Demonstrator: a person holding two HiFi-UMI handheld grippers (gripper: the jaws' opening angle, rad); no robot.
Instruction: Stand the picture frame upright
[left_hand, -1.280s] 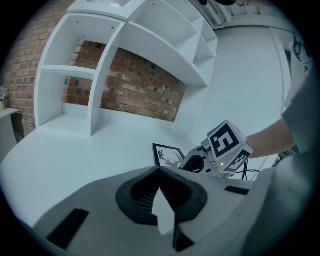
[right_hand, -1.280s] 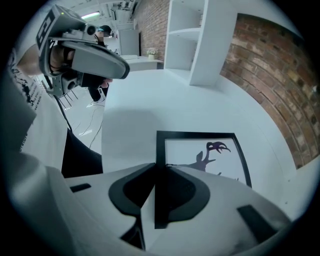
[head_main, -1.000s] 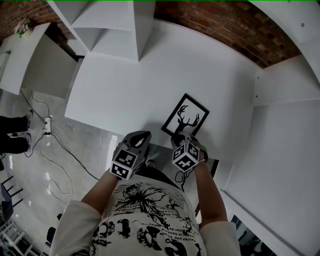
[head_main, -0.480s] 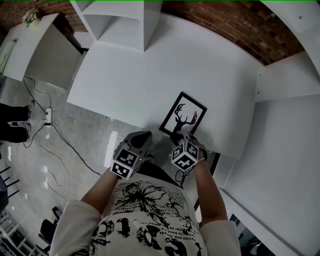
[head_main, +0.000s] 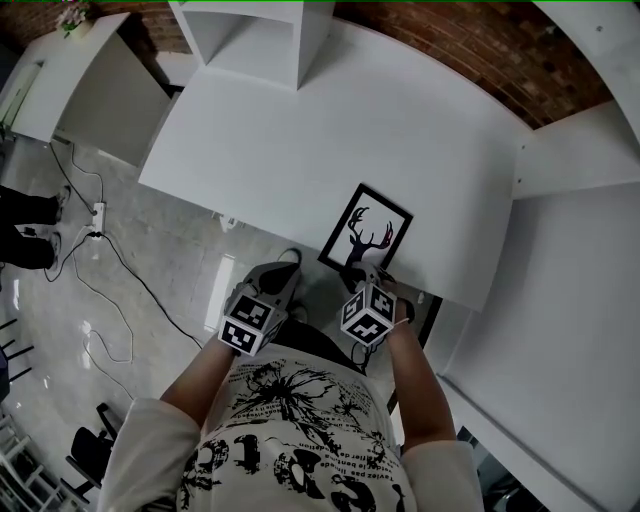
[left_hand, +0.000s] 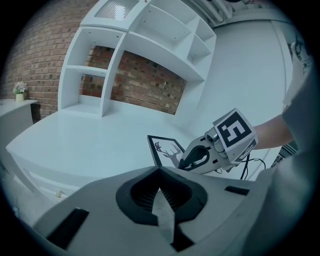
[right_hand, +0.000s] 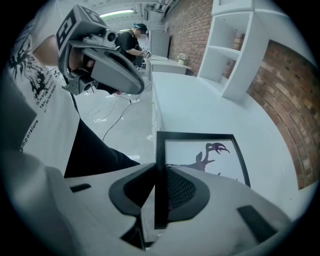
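Picture frame (head_main: 366, 228), black border with a deer-head silhouette print, lies face up on the white table (head_main: 330, 130) close to the table's near edge, turned at an angle to that edge; not upright yet. Can't tell whether its near side is lifted off the surface. Right gripper (head_main: 367, 272) is at the frame's near side. In the right gripper view the right gripper (right_hand: 160, 200) has its jaws closed partway onto one black side bar of the frame (right_hand: 200, 150), the bar running straight between the pads, so it's gripped. Left gripper (head_main: 286, 264) hangs just left of the right one, off the table edge and above the floor (head_main: 130, 270), not touching the frame. In the left gripper view the left gripper (left_hand: 160, 197) has its jaws fully together with nothing between them; the frame (left_hand: 162, 147) and the right gripper (left_hand: 200, 157) show beyond it. White shelf unit (head_main: 260, 35) stands at the far end of the table against a brick wall (head_main: 480, 50). Cables (head_main: 110, 270) trail on the floor. A person (right_hand: 131, 37) stands far back in the room.
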